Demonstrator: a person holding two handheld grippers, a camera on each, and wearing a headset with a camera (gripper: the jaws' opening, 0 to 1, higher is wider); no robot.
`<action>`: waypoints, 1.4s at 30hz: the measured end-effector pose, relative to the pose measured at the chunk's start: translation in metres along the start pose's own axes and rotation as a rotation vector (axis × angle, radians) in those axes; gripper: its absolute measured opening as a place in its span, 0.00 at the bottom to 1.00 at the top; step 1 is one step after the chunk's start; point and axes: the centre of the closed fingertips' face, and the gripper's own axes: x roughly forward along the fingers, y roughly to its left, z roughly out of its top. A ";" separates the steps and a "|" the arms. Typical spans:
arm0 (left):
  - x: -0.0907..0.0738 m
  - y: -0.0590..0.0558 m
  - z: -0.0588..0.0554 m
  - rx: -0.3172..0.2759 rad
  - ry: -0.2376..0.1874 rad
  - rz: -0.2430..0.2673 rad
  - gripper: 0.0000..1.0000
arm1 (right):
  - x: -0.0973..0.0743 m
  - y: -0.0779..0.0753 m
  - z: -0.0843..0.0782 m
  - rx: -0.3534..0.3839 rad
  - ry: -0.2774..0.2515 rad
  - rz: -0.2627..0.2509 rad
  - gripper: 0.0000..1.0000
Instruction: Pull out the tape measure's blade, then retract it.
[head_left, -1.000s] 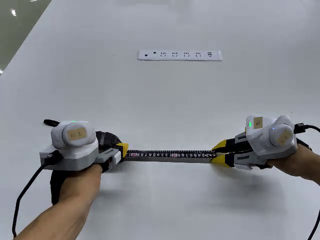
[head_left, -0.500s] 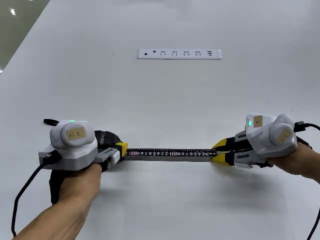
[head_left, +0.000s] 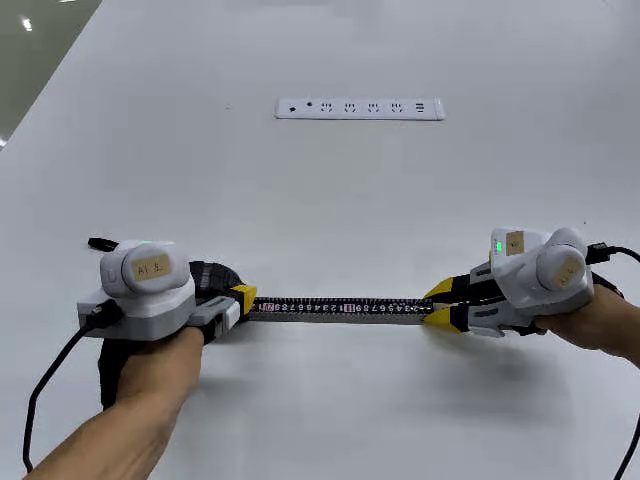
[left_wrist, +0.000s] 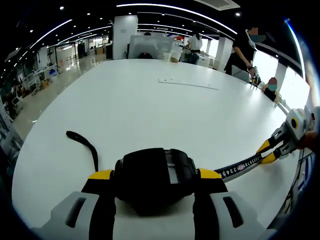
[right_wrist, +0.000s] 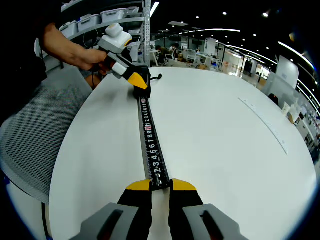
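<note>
Blade (head_left: 340, 307) tip hidden between right hand-held gripper (head_left: 433, 306) jaws. Tape measure case (head_left: 212, 275) mostly covered by left hand-held gripper (head_left: 240, 303). Blade numerals unreadable from head view.

Layout on the table (head_left: 330, 200). Near left: the tape measure (head_left: 215, 280), held between the fingers of the left gripper (head_left: 238, 303). Its blade (head_left: 340, 307) runs rightward to the right gripper (head_left: 437, 305), near right, whose fingers pinch the blade's end. A strap (left_wrist: 85, 145) lies on the table just left of the tape measure (toward the far side). Far centre, well apart behind the blade: a power strip (head_left: 359, 109).
</note>
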 end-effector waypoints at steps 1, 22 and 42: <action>0.000 0.000 0.000 -0.001 0.001 -0.001 0.57 | 0.000 0.000 0.000 0.000 0.001 0.000 0.08; 0.000 0.001 -0.001 -0.001 0.005 -0.014 0.57 | 0.001 0.000 0.001 -0.008 0.005 0.003 0.08; -0.002 -0.001 -0.001 -0.001 0.011 -0.028 0.57 | 0.006 0.002 0.006 -0.021 0.014 0.013 0.09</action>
